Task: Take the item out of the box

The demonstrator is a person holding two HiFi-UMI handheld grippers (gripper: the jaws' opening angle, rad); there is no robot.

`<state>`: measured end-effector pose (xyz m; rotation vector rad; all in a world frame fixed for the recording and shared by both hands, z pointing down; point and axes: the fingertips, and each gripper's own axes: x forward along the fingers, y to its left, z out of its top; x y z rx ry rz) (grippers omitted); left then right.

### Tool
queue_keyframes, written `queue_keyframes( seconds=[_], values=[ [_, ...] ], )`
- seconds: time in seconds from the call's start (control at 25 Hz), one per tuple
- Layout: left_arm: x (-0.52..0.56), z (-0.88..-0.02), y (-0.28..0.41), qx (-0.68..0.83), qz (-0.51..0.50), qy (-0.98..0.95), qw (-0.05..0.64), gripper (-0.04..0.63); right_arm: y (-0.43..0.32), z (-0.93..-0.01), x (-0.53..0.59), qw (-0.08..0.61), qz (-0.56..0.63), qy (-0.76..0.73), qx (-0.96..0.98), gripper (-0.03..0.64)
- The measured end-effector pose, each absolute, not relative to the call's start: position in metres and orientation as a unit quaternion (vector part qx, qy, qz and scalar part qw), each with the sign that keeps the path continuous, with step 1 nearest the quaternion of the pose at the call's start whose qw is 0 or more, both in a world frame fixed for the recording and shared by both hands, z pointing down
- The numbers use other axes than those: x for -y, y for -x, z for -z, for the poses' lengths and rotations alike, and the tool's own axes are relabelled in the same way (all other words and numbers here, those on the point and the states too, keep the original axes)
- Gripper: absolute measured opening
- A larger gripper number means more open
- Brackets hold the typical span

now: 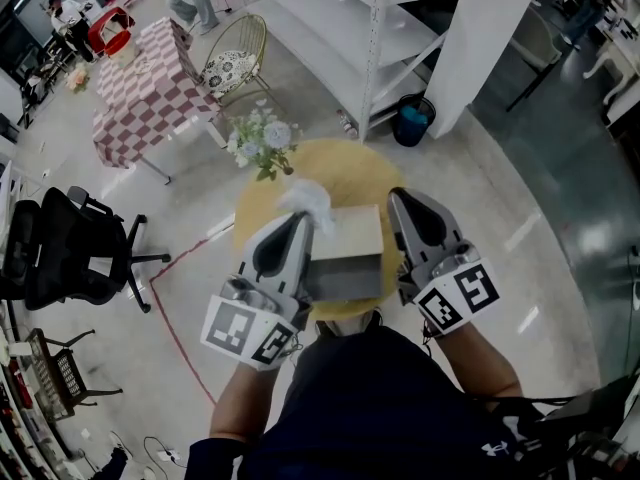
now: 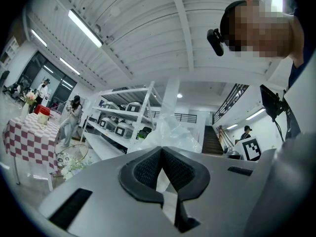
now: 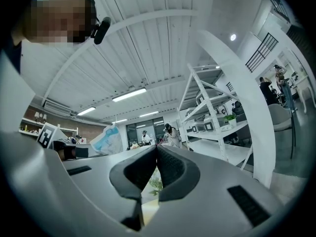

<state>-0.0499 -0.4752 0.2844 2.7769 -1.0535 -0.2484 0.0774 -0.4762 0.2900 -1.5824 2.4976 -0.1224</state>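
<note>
A cardboard box [image 1: 345, 243] with grey sides stands on a round yellow table [image 1: 330, 163]. Above its far left corner hangs a crumpled white plastic-wrapped item [image 1: 305, 200], and my left gripper [image 1: 300, 218] is shut on it. In the left gripper view the clear wrapping [image 2: 170, 132] rises out from between the closed pads of my left gripper [image 2: 161, 149]. My right gripper [image 1: 397, 196] sits by the box's right side, shut with nothing in it. The right gripper view shows its pads meeting [image 3: 157, 148] and the held item [image 3: 106, 139] off to the left.
A bunch of white flowers [image 1: 262, 143] stands at the table's far left edge. Behind are a gold wire chair [image 1: 235, 58], a checkered table [image 1: 150, 88], white shelving [image 1: 370, 28] and a blue bin [image 1: 412, 120]. A black office chair [image 1: 60, 248] stands at left.
</note>
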Motion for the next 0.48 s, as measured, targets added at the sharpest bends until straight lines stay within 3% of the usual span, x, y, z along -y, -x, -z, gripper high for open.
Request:
queue_keyframes(
  seconds=[0.48],
  values=[
    [0.4747,-0.2885,0.0506,0.352,0.08,-0.929,0.085,0.018,-0.0766,-0.2929,0.4756,0.09,0.048,0.532,-0.841,0.012]
  ],
)
